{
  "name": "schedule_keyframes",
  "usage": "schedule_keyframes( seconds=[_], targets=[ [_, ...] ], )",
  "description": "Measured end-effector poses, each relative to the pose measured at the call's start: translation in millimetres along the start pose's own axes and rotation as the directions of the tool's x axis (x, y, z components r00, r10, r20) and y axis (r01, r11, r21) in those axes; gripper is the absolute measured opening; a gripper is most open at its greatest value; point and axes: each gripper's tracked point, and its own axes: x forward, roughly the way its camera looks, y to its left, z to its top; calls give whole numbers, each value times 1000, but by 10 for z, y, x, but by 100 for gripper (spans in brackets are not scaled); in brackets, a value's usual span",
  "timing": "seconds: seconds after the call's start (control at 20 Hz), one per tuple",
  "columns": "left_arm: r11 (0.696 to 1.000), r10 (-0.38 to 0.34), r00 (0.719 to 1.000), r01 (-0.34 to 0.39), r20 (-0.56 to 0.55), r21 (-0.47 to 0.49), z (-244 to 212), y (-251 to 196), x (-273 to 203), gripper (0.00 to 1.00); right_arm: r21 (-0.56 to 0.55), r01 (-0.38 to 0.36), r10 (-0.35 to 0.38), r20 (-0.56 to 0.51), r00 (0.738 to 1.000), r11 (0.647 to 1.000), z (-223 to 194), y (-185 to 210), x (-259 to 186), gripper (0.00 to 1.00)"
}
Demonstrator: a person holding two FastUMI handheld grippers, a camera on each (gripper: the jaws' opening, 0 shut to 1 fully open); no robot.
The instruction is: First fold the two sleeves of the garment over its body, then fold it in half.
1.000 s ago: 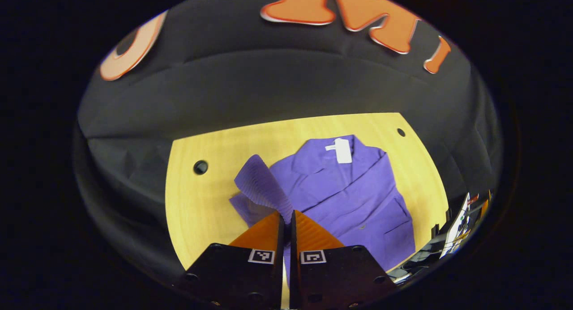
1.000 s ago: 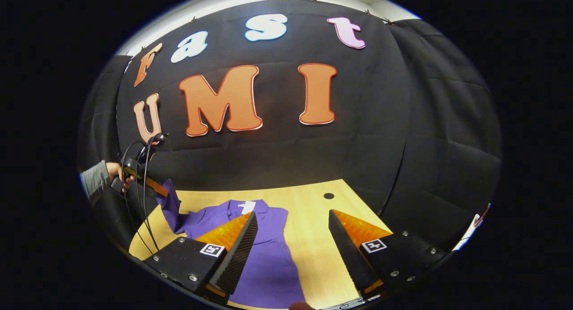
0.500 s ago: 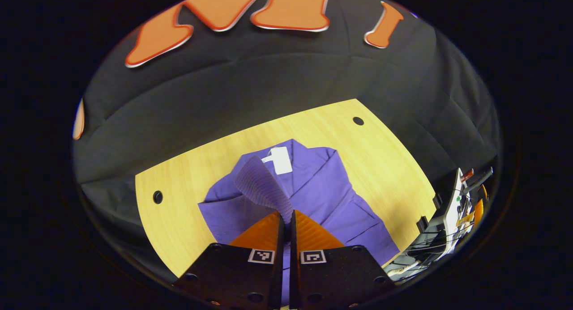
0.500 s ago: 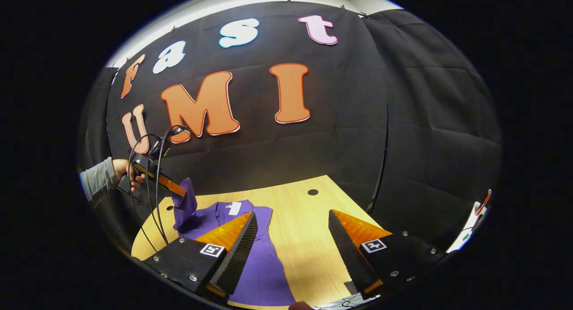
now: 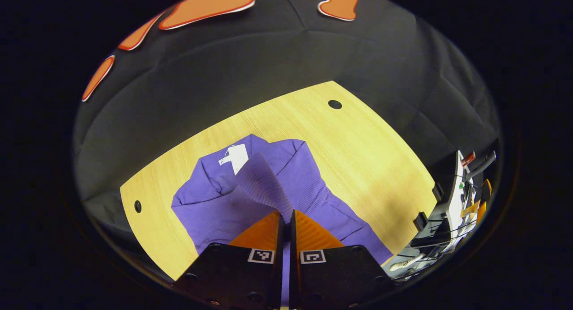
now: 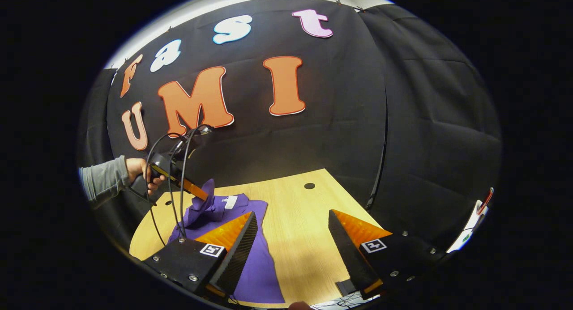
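Left gripper (image 5: pixel 286 218) clamped on the ribbed cuff of the sleeve (image 5: pixel 264 184), which over the last second has swung from the 9 o'clock edge of the purple garment (image 5: pixel 309 184) to above its chest, by the white tag (image 5: pixel 235 157). Garment lies flat on the wooden table (image 5: pixel 371 158); first sleeve fold looks almost done, just needs lowering and release. Right gripper (image 6: pixel 293 245) hangs fingers apart, empty, over the table at the garment's 3 o'clock side.

No legible text: white tag (image 5: pixel 236 156) on purple garment (image 5: pixel 309 189) seemingly printed, too small to read
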Motion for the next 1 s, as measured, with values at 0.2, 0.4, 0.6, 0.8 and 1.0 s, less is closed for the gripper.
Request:
schedule_keyframes(
  seconds=[0.2, 0.4, 0.6, 0.8, 1.0],
  targets=[
    [999, -41, 998, 42, 38, -26, 116, -353, 93, 15, -7, -19, 19, -21, 1000, 1000, -39, -103, 70, 95],
    [997, -63, 986, 67, 157, -23, 335, -590, -25, 27, -27, -55, 54, -29, 998, 998, -18, -146, 169, 95],
    [997, -60, 948, 73, 311, -29, 424, -638, -414, 58, -55, -105, 103, -31, 994, 993, 26, -62, 299, 95],
    [994, 45, 870, 9, 491, -107, 352, -358, -936, 83, -93, -145, 144, -19, 989, 985, 69, 125, 439, 95],
    [969, 218, 750, -91, 624, -230, -7, 71, -1506, 88, -120, -163, 169, 38, 985, 979, 181, 344, 525, 95]
  ],
)
